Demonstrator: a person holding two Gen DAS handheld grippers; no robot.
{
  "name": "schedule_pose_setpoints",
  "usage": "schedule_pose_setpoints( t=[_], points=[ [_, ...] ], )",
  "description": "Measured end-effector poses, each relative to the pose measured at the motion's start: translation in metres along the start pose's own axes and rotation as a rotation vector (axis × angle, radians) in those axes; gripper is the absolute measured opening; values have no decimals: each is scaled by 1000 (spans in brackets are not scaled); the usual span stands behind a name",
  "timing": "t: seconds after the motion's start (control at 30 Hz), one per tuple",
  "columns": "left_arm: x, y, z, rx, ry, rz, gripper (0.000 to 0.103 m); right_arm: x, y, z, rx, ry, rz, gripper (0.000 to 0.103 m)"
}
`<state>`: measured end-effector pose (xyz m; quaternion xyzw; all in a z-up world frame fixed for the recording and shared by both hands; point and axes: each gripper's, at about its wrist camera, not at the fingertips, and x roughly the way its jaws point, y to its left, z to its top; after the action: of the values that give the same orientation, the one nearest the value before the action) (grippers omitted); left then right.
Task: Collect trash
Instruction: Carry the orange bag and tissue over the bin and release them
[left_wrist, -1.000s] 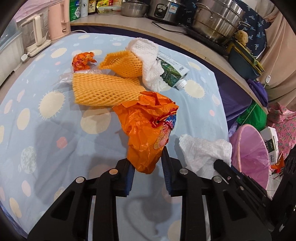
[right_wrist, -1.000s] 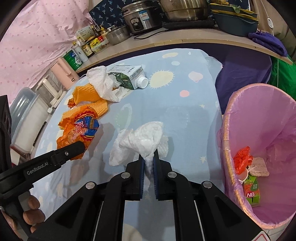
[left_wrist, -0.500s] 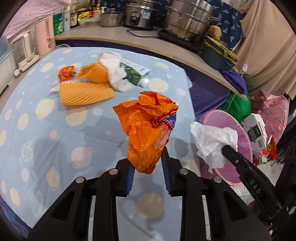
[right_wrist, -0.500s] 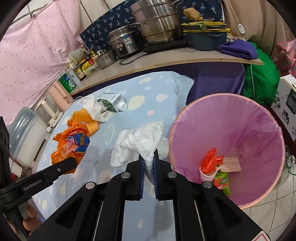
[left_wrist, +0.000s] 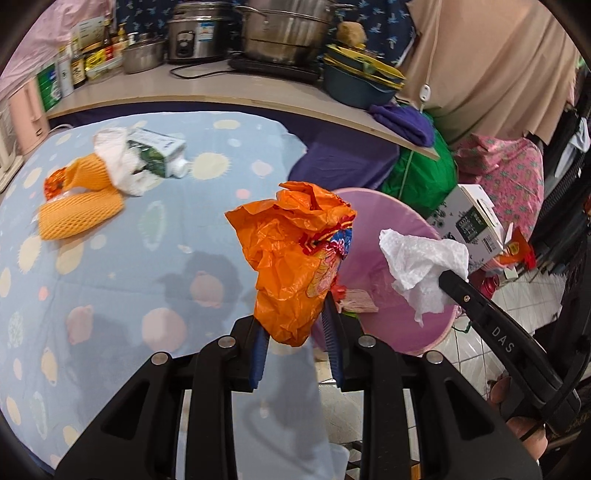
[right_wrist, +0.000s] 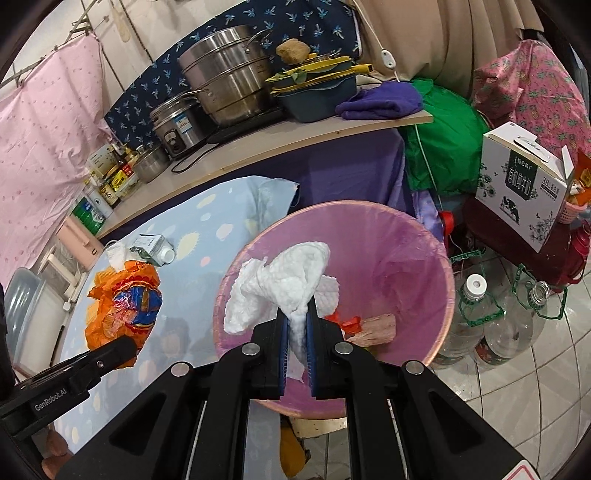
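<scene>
Now, going from left to right, on the blue dotted surface (left_wrist: 155, 258) I see the trash that is not yet collected: two orange foam fruit nets (left_wrist: 79, 212), a crumpled white paper (left_wrist: 118, 166) and a green-and-white milk carton (left_wrist: 159, 157) lying on its side with the cap toward me. The nets are soft and springy, so I judge I should pinch them in the middle of the mesh. The carton is stiffer and probably almost empty, so the flat sides near the top are a good place to take it.

My left gripper (left_wrist: 293, 345) has its fingers narrow around the lower tail of a crumpled orange plastic bag (left_wrist: 295, 254). The bag is in the air, near the edge of the surface and just beside the pink trash bin (left_wrist: 436, 332). It is very light, thin and slippery, and it will fall slowly when I let it go.

My right gripper (right_wrist: 297, 341) has its fingers nearly together on a wad of white paper towel (right_wrist: 280, 291), which hangs over the open mouth of the bin (right_wrist: 424, 258). The towel is soft and weighs almost nothing; it may cling to the pads, so I think a wide opening is needed. Some trash already lies inside the bin.
</scene>
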<state>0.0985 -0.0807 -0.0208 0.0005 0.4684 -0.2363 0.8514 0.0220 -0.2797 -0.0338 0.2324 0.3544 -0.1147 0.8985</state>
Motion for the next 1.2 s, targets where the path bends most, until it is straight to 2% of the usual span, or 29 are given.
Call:
schedule_pose_setpoints(
  t=[0.13, 0.3, 0.8, 0.93, 1.0, 1.07, 1.2],
  points=[
    [14, -24, 2, 49, 15, -27, 26, 1, -14, 1, 23, -2, -19, 8],
    [30, -43, 5, 86, 30, -24, 26, 6, -26, 0, 52, 6, -36, 9],
    [65, -63, 14, 130, 59, -2, 26, 23, -39, 9, 69, 14, -66, 9],
    [67, -65, 15, 137, 47, -2, 31, 27, -39, 10, 79, 9, -74, 16],
    [67, -66, 16, 138, 44, 10, 39, 27, -38, 10, 87, 6, -72, 20],
    [66, -67, 16, 140, 39, 20, 48, 26, -39, 11, 93, -3, -74, 30],
    [65, -64, 16, 130, 38, 27, 56, 21, -36, 13, 86, -23, -74, 32]
  ],
)
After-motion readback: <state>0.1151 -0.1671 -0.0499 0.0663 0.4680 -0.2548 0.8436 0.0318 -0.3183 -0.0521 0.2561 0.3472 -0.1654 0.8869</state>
